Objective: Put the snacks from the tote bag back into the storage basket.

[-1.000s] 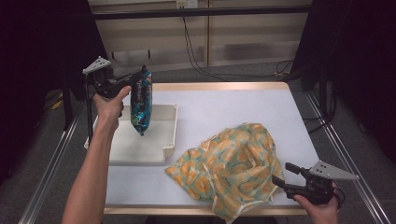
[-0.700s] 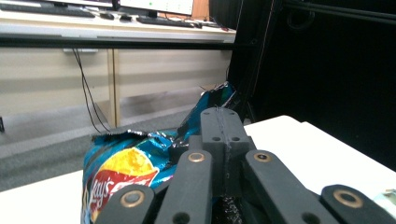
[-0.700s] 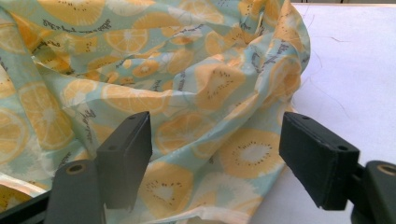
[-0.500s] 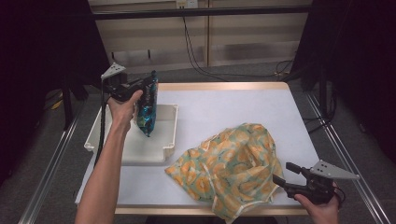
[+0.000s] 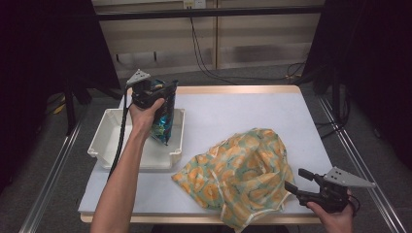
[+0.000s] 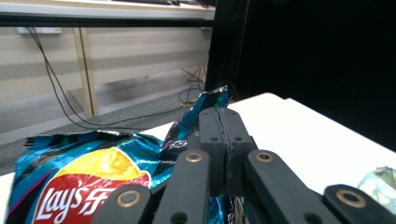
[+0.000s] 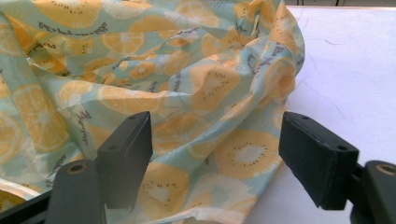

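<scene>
Over on the left, the left claw (image 5: 167,93) is pinched tight on the top edge of the crisp packet (image 5: 163,119), so the bag hangs upright over the white tray (image 5: 104,145) (probably on its way in or out). On the right of the desk (image 5: 233,109), the right claw (image 5: 296,180) sits wide open, empty, at the edge of the orange-print cloth (image 5: 243,172), seemingly ready to take it.

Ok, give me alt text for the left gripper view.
The left gripper, shut on the top edge of a blue Lay's chip bag, holds it over a white table; beyond lie grey floor and cables.
</scene>
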Motion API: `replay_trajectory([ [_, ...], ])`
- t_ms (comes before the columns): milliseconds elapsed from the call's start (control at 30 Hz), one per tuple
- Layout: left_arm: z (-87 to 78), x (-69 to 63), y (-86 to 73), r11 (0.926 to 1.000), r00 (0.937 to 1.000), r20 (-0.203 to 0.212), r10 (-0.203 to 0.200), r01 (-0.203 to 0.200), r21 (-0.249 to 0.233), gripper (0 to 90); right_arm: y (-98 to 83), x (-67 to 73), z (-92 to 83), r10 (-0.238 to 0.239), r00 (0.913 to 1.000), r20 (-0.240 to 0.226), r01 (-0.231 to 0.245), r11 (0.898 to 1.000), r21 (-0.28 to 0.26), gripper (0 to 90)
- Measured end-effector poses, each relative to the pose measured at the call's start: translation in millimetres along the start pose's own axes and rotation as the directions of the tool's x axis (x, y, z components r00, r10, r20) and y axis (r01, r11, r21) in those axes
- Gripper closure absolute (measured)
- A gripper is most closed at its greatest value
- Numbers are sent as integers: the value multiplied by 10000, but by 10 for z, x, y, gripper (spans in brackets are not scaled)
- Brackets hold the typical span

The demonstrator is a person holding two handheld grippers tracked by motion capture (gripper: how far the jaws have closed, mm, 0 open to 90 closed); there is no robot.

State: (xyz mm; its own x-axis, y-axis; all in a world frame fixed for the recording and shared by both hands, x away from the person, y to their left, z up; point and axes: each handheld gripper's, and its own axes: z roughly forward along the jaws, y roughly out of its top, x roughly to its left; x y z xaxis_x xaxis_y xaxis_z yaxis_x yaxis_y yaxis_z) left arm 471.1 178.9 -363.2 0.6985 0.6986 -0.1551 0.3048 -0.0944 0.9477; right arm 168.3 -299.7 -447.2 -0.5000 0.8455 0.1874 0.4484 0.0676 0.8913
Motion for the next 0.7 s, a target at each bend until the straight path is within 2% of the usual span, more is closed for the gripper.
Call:
replay_trajectory([
  [233,37,4,-16,9999,9999,105,90,-91,127,897,-6,-20,-7,64,10000,23,-64,10000,-19,255],
  [300,37,1,-21,9996,9999,-6,150,-150,219,897,-7,-20,-3,63,10000,6,-63,10000,5,255],
  [333,54,-6,-39,10000,9999,139,-61,60,39,896,-8,-20,0,41,10000,1,-41,10000,13,255],
  [367,56,-9,-49,9998,10000,56,67,-68,193,894,-9,-20,3,32,10000,-11,-32,10000,24,255],
  [467,81,-36,-69,9985,9991,168,393,-399,387,892,-8,-13,5,38,10000,-23,-38,10000,23,255],
  [533,77,-39,-77,9980,9988,221,444,-453,448,891,-9,-14,-1,45,10000,-27,-45,10000,21,255],
  [567,76,-46,-84,9986,9994,170,312,-319,429,890,-11,-16,0,37,10000,-20,-37,10000,17,255],
  [633,74,-47,-95,9978,9990,235,389,-401,532,881,-12,-23,1,55,10000,-3,-55,10000,33,255],
  [700,91,-68,-112,9945,9976,323,619,-644,829,871,-11,-27,4,40,10000,-3,-40,10000,34,255],
])
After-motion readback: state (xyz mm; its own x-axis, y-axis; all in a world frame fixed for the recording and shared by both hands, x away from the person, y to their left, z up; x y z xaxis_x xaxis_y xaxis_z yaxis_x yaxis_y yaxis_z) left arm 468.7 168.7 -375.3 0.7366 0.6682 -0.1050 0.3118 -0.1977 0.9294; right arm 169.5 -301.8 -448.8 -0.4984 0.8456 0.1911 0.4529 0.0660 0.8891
